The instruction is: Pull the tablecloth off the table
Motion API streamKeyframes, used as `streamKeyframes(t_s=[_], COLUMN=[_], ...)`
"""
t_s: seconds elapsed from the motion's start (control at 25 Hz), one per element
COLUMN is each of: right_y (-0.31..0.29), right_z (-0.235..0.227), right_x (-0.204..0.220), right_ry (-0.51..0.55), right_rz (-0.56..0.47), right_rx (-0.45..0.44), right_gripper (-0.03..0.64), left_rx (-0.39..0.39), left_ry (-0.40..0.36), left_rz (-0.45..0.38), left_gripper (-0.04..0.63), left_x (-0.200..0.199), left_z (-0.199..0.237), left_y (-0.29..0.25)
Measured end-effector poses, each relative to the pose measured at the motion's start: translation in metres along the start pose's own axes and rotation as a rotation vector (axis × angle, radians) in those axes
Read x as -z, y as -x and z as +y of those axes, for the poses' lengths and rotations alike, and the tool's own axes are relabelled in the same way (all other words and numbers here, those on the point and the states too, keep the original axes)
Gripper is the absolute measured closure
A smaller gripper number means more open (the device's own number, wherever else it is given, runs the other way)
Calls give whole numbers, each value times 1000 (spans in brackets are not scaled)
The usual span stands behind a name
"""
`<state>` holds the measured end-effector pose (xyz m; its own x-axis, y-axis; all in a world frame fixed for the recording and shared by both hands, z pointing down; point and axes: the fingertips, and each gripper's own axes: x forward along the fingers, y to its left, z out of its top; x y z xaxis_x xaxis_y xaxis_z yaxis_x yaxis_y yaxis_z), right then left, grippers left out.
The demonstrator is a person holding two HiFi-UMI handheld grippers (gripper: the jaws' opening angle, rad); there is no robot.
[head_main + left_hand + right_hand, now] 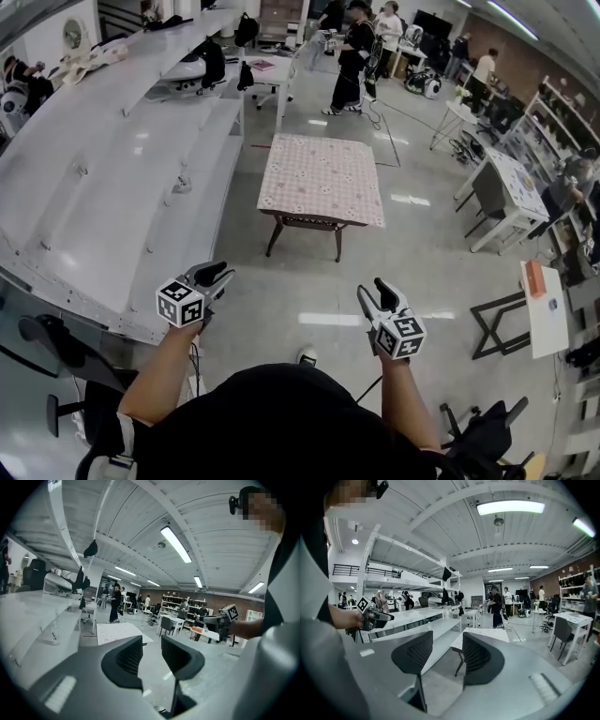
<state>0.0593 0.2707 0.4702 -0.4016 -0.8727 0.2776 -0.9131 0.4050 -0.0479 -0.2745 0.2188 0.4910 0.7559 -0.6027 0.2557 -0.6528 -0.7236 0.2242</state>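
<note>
A small wooden table stands on the floor ahead, covered by a pale pink patterned tablecloth that hangs over its edges. Both grippers are held well short of it, in front of the person's body. My left gripper is open with nothing between its jaws, and in the left gripper view the tablecloth lies far beyond it. My right gripper is also open and empty. In the right gripper view the tablecloth shows past the jaws, at a distance.
A long white shelving unit runs along the left. White desks and chairs stand at the right, one desk holding an orange box. Several people stand beyond the table. Grey shiny floor lies between me and the table.
</note>
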Motion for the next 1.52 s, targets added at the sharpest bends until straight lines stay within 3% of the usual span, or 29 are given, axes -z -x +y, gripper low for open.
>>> streamKeyframes(t_s=[0.52,1.52], right_y=[-59,-139], right_z=[-76,-209], right_x=[-4,-6], right_ry=[-21,-57], right_rz=[34,52], right_rx=[-38,-93], right_gripper=[371,368], left_rx=[-27,-91], left_ry=[32,70], left_rz=[24,36], left_gripper=[440,437], left_x=[-16,-44], left_z=[21,46], left_y=[-80,-206])
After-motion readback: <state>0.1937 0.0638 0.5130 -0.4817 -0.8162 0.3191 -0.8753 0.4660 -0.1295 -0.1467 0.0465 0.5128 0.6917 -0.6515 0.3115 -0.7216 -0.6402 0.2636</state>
